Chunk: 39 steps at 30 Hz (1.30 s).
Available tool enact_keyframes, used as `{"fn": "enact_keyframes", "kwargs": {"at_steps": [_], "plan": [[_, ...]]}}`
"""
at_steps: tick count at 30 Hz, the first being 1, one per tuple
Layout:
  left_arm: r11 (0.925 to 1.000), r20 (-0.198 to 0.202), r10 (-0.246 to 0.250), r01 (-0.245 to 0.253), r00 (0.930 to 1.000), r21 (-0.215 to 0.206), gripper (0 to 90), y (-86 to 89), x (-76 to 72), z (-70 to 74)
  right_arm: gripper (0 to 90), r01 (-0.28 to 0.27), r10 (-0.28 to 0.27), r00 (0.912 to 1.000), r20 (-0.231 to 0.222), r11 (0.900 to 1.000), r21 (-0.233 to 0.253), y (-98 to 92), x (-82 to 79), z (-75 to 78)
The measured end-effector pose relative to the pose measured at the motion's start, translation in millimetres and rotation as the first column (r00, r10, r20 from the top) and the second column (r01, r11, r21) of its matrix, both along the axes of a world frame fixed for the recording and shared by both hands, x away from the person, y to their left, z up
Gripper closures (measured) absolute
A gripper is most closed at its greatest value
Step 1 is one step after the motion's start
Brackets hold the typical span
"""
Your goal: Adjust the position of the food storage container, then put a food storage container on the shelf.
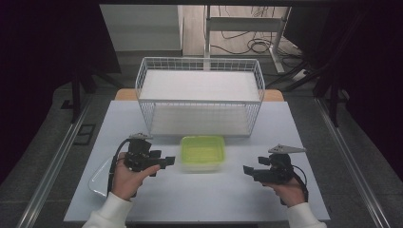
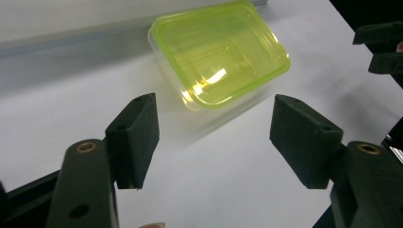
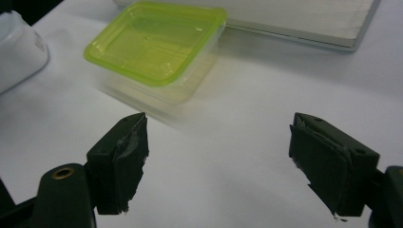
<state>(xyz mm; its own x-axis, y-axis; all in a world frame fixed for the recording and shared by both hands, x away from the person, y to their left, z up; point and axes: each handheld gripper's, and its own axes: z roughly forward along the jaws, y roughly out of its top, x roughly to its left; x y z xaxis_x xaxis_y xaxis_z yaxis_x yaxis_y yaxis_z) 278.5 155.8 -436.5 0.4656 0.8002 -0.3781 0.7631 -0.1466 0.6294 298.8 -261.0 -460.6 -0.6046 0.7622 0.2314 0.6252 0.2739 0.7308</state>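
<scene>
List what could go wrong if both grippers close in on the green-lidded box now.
1. The box is light clear plastic; the open left gripper and right gripper, pressing from opposite sides, might crush it or pop the lid.
2. The wire basket stands close behind it; a lift could snag.

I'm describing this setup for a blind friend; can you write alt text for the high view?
A person's hands hold a left gripper and a right gripper, both open, on either side of a green-lidded clear container on a white table. Behind it stands a white wire basket.
</scene>
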Motion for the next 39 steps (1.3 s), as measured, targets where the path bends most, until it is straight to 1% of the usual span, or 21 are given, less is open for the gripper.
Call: {"fn": "enact_keyframes", "kwargs": {"at_steps": [1,3,5,7,10,11,13,14,16,17,19,22,24,27,29,31,34,37,39], "plan": [[1.0,0.001,0.001,-0.001,1.0,0.002,32.3,0.4,-0.5,-0.6,20.7,0.0,0.0,1.0,-0.002,1.0,0.007,0.3,0.0,0.2],[0.9999,0.004,0.009,-0.009,1.0,-0.011,32.2,2.5,-1.2,-1.4,20.7,0.005,-0.005,1.0,-0.005,1.0,0.022,1.2,-0.5,1.7],[0.9995,0.004,0.02,-0.02,0.9998,-0.023,32.5,3.7,-2.0,-0.7,21.2,0.014,-0.014,0.9999,-0.005,1.0,0.025,1.5,-0.9,3.2],[0.9994,0.005,0.018,-0.018,0.9998,-0.029,34.0,2.6,-3.5,0.3,22.6,0.023,-0.023,0.9997,-0.009,0.999,0.031,1.7,-1.4,3.8],[0.9992,0.008,0.012,-0.012,0.9999,-0.038,34.3,-0.8,-5.3,2.1,23.1,0.023,-0.023,0.9996,-0.014,0.999,0.039,3.3,-2.2,4.7],[0.9989,0.008,0.017,-0.017,0.9998,-0.043,34.2,-2.1,-5.9,2.7,23.2,0.022,-0.022,0.9997,-0.012,0.999,0.04,4.5,-2.7,5.9],[0.9983,0.005,0.024,-0.023,0.9997,-0.054,34.1,-5.1,-7.2,2.7,23.6,0.029,-0.029,0.9996,-0.007,0.998,0.052,6.6,-2.8,9.6],[0.9983,0.006,0.022,-0.021,0.9997,-0.054,33.7,-6.6,-8.1,2.8,23.6,0.034,-0.034,0.9994,-0.002,0.998,0.059,8.0,-2.8,12.2],[0.999,0.011,0.019,-0.019,0.9998,-0.04,32.6,-10.2,-11.0,3.3,23.6,0.033,-0.034,0.9994,0.007,0.997,0.064,10.2,-3.1,18.4],[0.9989,0.012,0.021,-0.02,0.9997,-0.042,31.9,-10.3,-11.5,3.8,23.7,0.033,-0.034,0.9994,0.011,0.997,0.072,12.4,-2.8,22.9],[0.9985,0.008,0.025,-0.025,0.9996,-0.049,31.1,-10.3,-10.5,4.3,24.1,0.029,-0.03,0.9995,0.009,0.996,0.08,14.5,-1.4,26.1],[0.997,-0.003,0.036,-0.036,0.9993,-0.068,30.6,-10.0,-2.9,3.3,24.9,0.014,-0.013,0.9999,-0.009,0.996,0.087,18.9,4.6,27.1],[0.9963,-0.021,0.029,-0.03,0.9994,-0.08,31.4,-11.6,4.7,0.7,25.5,0.003,-0.001,0.9998,-0.017,0.996,0.087,21.6,10.6,26.3],[0.9949,-0.033,0.029,-0.032,0.999,-0.095,32.4,-14.5,12.9,-2.2,26.4,-0.007,0.011,0.9993,-0.036,0.995,0.101,24.5,20.2,25.3],[0.9917,-0.042,0.034,-0.039,0.9985,-0.123,32.7,-17.3,19.2,-5.1,27.1,-0.011,0.016,0.9988,-0.047,0.994,0.113,26.2,26.6,24.6],[0.9892,-0.051,0.041,-0.047,0.9979,-0.139,33.1,-20.3,24.8,-8.5,28.0,-0.009,0.016,0.9984,-0.054,0.993,0.12,27.8,31.4,24.5],[0.9876,-0.062,0.046,-0.055,0.997,-0.147,34.9,-25.0,32.5,-14.3,29.3,-0.01,0.02,0.9972,-0.072,0.99,0.142,30.7,40.8,23.4],[0.9851,-0.089,0.051,-0.065,0.9947,-0.159,37.3,-29.3,43.0,-22.3,31.3,0.0,0.012,0.9959,-0.09,0.99,0.142,33.5,50.6,20.4],[0.9843,-0.102,0.064,-0.08,0.9927,-0.158,38.8,-30.3,50.0,-26.9,32.4,0.007,0.009,0.9945,-0.104,0.988,0.154,35.3,56.2,18.2]]}}
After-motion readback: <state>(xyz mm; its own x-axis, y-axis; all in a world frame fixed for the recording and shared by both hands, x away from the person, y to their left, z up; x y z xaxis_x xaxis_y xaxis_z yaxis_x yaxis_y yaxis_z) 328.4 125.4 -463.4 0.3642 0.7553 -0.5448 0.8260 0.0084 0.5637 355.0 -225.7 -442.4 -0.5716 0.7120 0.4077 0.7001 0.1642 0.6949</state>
